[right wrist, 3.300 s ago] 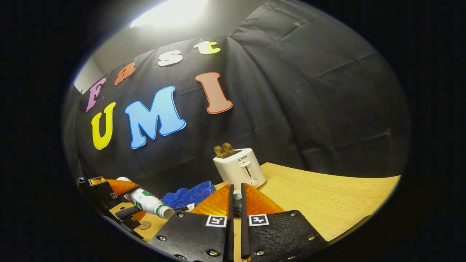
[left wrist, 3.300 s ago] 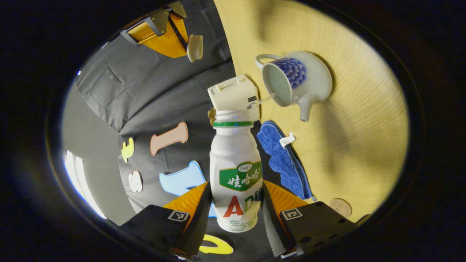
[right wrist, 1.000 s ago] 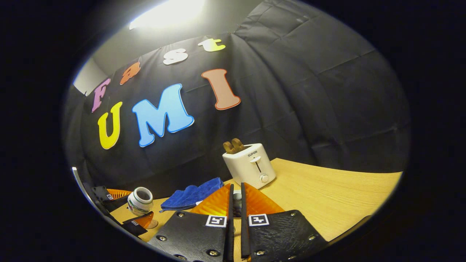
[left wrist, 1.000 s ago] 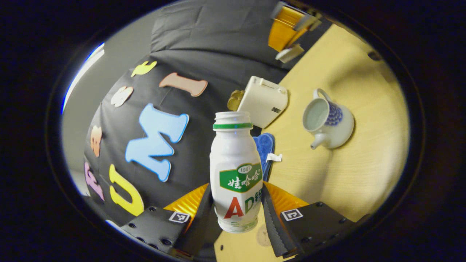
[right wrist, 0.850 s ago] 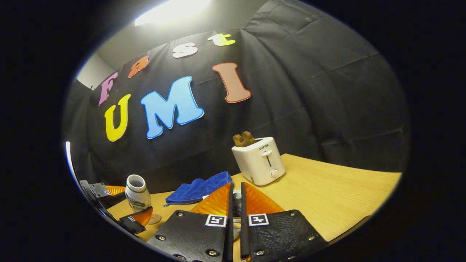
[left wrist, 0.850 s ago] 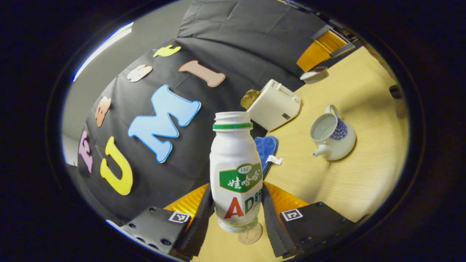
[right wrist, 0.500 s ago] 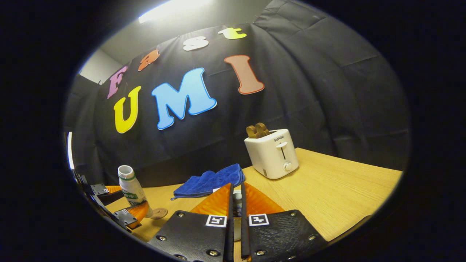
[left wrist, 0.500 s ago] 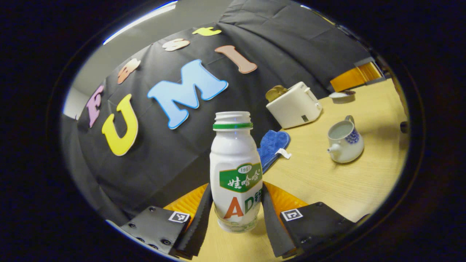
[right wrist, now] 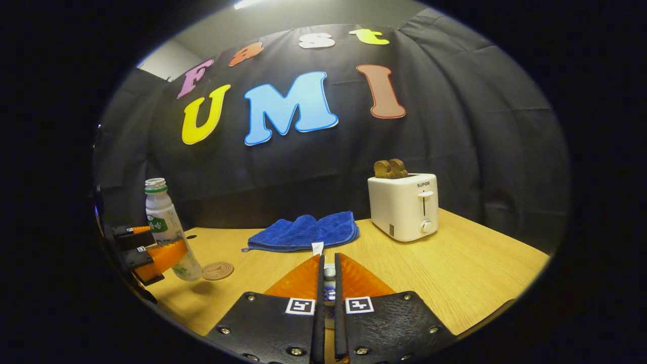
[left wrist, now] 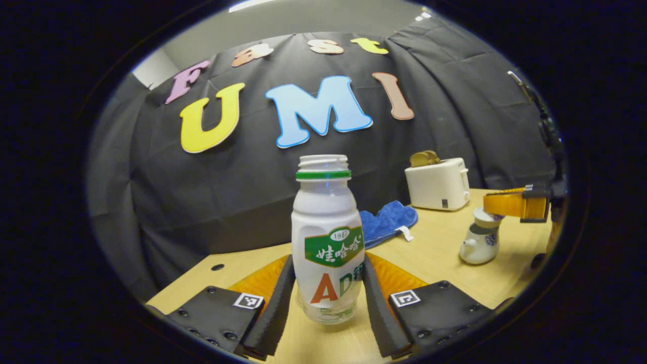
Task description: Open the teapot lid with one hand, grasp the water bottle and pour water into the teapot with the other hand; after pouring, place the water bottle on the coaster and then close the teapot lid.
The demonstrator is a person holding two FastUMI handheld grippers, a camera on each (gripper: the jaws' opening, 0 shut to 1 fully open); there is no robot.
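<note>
Since the earlier frames the water bottle [left wrist: 327,237] has swung from tilted over the teapot [left wrist: 477,243] to upright, low beside the coaster [right wrist: 218,270]. Pouring looks finished; setting down and lidding remain. It is white, uncapped, green-collared, clamped between the left gripper's [left wrist: 326,303] jaws just over the counter [right wrist: 455,275]. The right gripper's [right wrist: 328,285] jaws pinch the lid [left wrist: 486,217] at the teapot's mouth.
</note>
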